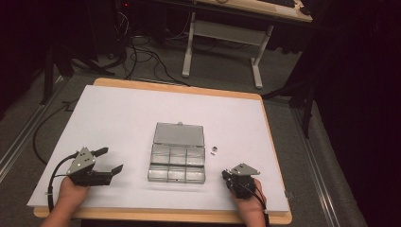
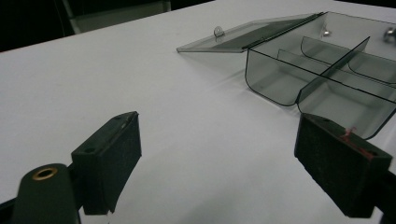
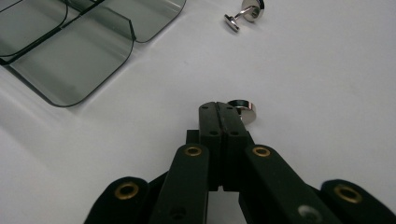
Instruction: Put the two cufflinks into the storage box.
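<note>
Clear table (image 1: 118, 118) flanking open box (image 1: 177, 158)

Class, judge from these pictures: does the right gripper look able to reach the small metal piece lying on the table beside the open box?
Probably yes. The right gripper, jaws shut, faces the metal piece across bare table; the box sits off to one side.

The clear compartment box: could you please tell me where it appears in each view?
High view: the clear compartment box lies mid-table, lid open.
Left gripper view: the box sits upper right.
Right gripper view: the box fills the upper left corner.
Shared landmark: the white tabletop under it.
</note>
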`<state>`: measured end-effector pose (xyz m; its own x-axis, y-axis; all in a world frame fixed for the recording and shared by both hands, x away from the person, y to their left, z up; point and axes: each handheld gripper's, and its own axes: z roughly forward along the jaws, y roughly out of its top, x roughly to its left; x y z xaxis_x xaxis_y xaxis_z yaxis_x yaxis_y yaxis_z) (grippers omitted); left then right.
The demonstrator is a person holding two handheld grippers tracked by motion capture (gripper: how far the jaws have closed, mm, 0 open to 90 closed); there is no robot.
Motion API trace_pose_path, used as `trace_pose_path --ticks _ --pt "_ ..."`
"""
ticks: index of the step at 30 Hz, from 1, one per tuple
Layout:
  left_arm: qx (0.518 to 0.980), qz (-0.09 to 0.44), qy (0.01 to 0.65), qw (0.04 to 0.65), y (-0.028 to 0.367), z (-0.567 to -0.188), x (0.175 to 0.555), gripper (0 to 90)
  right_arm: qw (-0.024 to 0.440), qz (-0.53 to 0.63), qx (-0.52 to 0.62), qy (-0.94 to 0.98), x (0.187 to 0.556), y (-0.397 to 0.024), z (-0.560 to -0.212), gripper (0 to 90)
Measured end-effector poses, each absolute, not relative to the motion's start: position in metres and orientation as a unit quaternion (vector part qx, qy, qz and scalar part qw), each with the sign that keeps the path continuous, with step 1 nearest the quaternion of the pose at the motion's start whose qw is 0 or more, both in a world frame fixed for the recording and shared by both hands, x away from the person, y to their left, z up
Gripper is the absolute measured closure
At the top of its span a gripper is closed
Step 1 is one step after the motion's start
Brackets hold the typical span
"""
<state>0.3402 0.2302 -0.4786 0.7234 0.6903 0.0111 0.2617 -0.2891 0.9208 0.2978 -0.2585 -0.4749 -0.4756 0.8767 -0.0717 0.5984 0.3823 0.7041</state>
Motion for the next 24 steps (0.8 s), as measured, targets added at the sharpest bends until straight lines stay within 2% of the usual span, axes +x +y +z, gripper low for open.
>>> trace_pose_path --ticks 15,19,24 --pt "0.776 0.212 0.307 0.509 0.229 -0.479 0.340 15.4 0.229 0.345 0.464 0.783 0.297 -0.262 -0.465 90.0" --pt "0.776 0.212 0.307 0.508 0.229 -0.479 0.340 15.4 0.233 0.358 0.468 0.774 0.319 -0.257 -0.454 90.0" --pt "0.775 0.210 0.307 0.510 0.230 -0.479 0.340 15.4 0.207 0.352 0.482 0.775 0.354 -0.248 -0.450 90.0"
